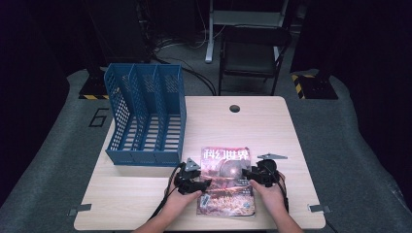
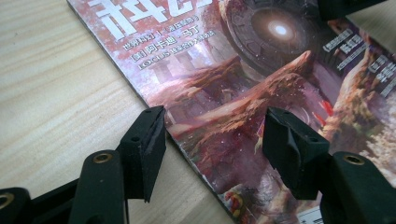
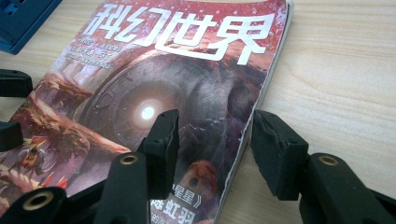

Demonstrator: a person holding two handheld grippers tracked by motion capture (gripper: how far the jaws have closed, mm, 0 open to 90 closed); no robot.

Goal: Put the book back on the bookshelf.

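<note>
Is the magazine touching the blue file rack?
Apart. The high view shows a strip of bare table between the magazine and the blue file rack.

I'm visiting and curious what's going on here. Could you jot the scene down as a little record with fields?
Surface: wooden table
Main item: magazine, lying flat, cover up
Left gripper: open, jaws astride the magazine's left edge
Right gripper: open, jaws astride its right edge
Nearby: blue file rack, standing behind, apart from the magazine
</note>
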